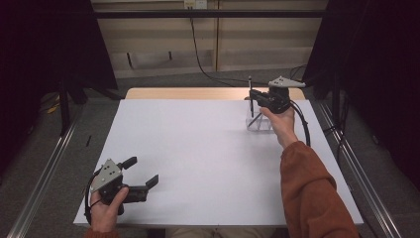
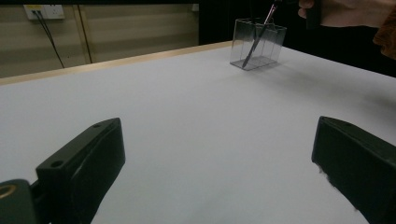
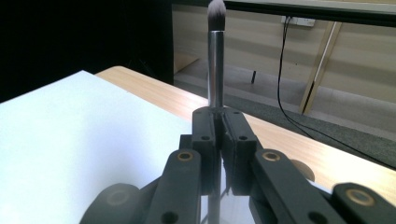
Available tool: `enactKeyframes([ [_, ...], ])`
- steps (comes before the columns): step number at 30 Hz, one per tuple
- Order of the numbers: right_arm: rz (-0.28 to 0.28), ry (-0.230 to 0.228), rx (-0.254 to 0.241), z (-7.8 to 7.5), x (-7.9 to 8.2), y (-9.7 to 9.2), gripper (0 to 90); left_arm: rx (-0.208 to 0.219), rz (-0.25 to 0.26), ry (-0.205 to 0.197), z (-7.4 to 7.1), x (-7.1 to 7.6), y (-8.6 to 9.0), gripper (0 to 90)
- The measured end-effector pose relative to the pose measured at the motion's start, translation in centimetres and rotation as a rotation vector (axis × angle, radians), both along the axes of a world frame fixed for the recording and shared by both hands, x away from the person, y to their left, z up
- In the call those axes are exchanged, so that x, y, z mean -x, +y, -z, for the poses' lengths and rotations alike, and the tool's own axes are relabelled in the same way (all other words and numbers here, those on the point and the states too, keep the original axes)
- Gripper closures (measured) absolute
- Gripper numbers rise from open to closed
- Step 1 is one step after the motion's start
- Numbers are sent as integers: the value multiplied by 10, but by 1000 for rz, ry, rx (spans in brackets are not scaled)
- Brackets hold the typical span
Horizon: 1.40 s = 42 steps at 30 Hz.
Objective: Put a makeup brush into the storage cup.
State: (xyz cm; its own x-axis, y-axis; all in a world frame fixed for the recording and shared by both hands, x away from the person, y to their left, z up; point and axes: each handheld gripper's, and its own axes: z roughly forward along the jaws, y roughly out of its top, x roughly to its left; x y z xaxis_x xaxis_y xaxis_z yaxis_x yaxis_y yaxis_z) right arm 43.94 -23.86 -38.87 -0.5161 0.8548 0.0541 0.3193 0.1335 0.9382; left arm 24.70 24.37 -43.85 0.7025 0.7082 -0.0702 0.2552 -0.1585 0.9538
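The right hand-held gripper (image 1: 253,95) is near the far right corner of the white worktop (image 1: 198,148), directly over a clear plastic holder (image 1: 259,121) that stands on the worktop just inside the right edge. Its 2 jaws are clenched on the metal handle of a makeup brush (image 3: 215,60), which stands about upright in the right gripper view, bristle tip on top. In the high view the brush's lower end reaches down into the holder; in the left gripper view the brush (image 2: 259,35) leans inside that clear box.

The left hand-held gripper (image 1: 141,172) rests near the front left corner of the worktop, released, with its 2 jaws standing wide apart and bare worktop between them. It is well apart from the holder.
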Motion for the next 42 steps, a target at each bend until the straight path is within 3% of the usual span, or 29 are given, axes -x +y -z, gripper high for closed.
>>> enactKeyframes([
  [11, 4, 19, 30, 6, 2, 0, 847, 1, -1, 1, 0, 0, 0, 27],
  [29, 0, 42, 16, 10, 3, -3, 831, -1, -4, 0, 0, -1, 0, 27],
  [42, 14, 39, -11, 7, 6, -5, 600, 4, 0, 2, 0, -3, -2, 27],
])
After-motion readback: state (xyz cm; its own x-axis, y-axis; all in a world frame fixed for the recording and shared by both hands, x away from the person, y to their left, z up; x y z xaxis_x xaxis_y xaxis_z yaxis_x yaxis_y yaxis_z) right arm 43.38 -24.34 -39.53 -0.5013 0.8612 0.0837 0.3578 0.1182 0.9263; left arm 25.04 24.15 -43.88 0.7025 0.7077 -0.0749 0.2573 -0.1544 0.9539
